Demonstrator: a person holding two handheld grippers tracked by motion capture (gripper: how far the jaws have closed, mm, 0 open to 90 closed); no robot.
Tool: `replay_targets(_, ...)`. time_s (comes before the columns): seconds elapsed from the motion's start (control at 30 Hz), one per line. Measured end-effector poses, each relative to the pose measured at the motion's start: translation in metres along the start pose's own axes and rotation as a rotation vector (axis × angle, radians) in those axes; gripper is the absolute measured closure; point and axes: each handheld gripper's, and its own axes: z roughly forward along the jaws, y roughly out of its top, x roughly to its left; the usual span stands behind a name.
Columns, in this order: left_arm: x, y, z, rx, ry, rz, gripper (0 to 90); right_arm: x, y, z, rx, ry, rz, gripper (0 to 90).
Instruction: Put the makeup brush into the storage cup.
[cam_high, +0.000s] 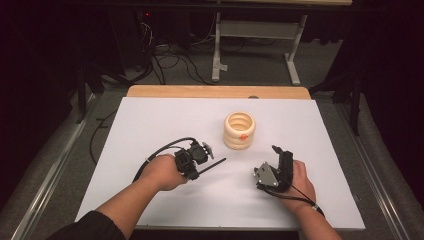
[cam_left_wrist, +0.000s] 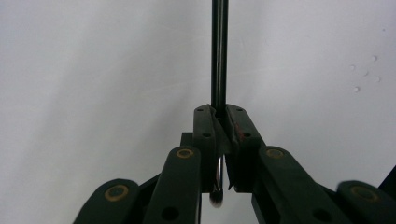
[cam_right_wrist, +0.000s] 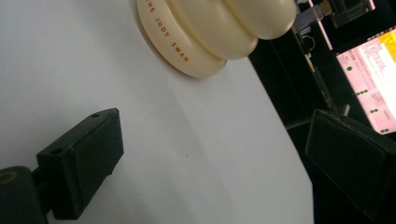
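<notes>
A cream ribbed round holder (cam_high: 239, 130) with an orange spot on its side stands at the middle of the white sheet (cam_high: 165, 120); in the right gripper view the holder (cam_right_wrist: 210, 37) shows orange lettering near its base. My left gripper (cam_high: 196, 170) lies low at centre left, pointing right, and is shut on a thin black rod (cam_high: 215, 165). In the left gripper view my left gripper (cam_left_wrist: 220, 112) pinches the rod (cam_left_wrist: 219, 51), which runs straight ahead over the sheet. My right gripper (cam_high: 281, 152) rests right of the holder, jaws wide apart (cam_right_wrist: 212, 126) and nothing between them.
A wooden table edge (cam_high: 215, 91) shows behind the sheet. Beyond it are cables on the floor (cam_high: 170, 62) and a white table frame (cam_high: 260, 30). A lit pink screen (cam_right_wrist: 373, 74) shows past the table's edge. Metal rails run along both sides of the table.
</notes>
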Motion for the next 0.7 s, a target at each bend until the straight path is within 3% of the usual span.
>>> replay_targets(0.13, 0.000, 0.000, 0.001, 0.004, 0.005, 0.004, 83.8, 0.000, 0.002, -0.001, 0.001, -0.012, -0.065, 6.3)
replay_targets(0.17, 0.000, 0.000, 0.001, 0.004, 0.002, 0.005, 83.8, 0.003, 0.002, -0.002, 0.007, -0.027, -0.036, 6.4)
replay_targets(0.23, 0.000, 0.000, 0.001, 0.008, 0.001, 0.003, 83.8, -0.001, 0.004, -0.001, -0.001, -0.019, -0.076, 7.5)
replay_targets(0.3, 0.001, 0.000, 0.001, 0.029, 0.010, 0.000, 83.8, -0.003, 0.007, -0.003, 0.008, -0.018, -0.051, 8.2)
replay_targets(0.7, 0.001, 0.005, -0.005, 0.033, 0.026, 0.014, 83.8, -0.003, 0.031, 0.006, -0.018, 0.035, -0.135, 9.7)
